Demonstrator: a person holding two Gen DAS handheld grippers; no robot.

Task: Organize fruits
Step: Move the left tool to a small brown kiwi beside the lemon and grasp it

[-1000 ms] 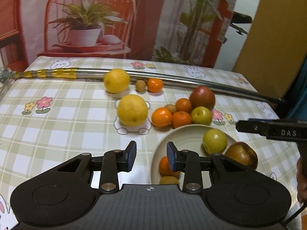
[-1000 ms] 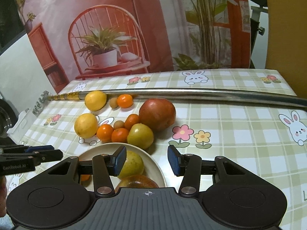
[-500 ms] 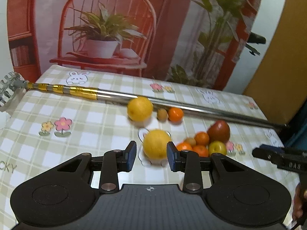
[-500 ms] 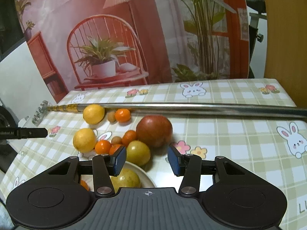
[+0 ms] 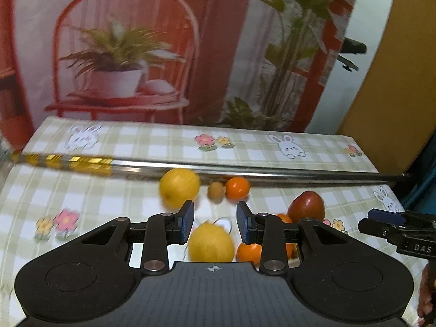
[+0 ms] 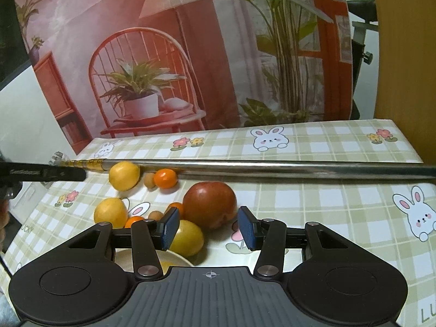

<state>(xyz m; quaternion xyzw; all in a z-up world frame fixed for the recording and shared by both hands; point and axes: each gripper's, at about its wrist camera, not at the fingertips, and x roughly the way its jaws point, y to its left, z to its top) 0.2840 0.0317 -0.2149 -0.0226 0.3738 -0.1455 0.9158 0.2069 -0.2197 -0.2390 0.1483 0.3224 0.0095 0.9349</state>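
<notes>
**Both grippers lifted back from the plate, fruit left waiting on the desk**

The fruits lie in a loose cluster on the checked desk (image 6: 313, 190). Nearest the left gripper (image 5: 215, 222) is a yellow citrus (image 5: 211, 242), framed between its fingers but not touched by them; a second yellow citrus (image 5: 178, 188) sits further back against a long metal pole (image 6: 272, 166), beside a small brown fruit (image 5: 215, 190) and a small orange (image 5: 237, 188). A large red fruit (image 6: 209, 203) and a yellow-green fruit (image 6: 188, 237) are seen just ahead of the right gripper (image 6: 208, 231). Only a sliver of the plate (image 6: 141, 256) shows, at the lower edge of the right view.

Compared with a second ago, both cameras have been raised and drawn back: the plate, then filling the foreground with fruit in it, has nearly dropped out of sight, and the left view is blurred by motion. Both pairs of fingers are spread wide and nothing is held. It is judged that a placement has been finished and that the near yellow citrus is being lined up for the next pick.
</notes>
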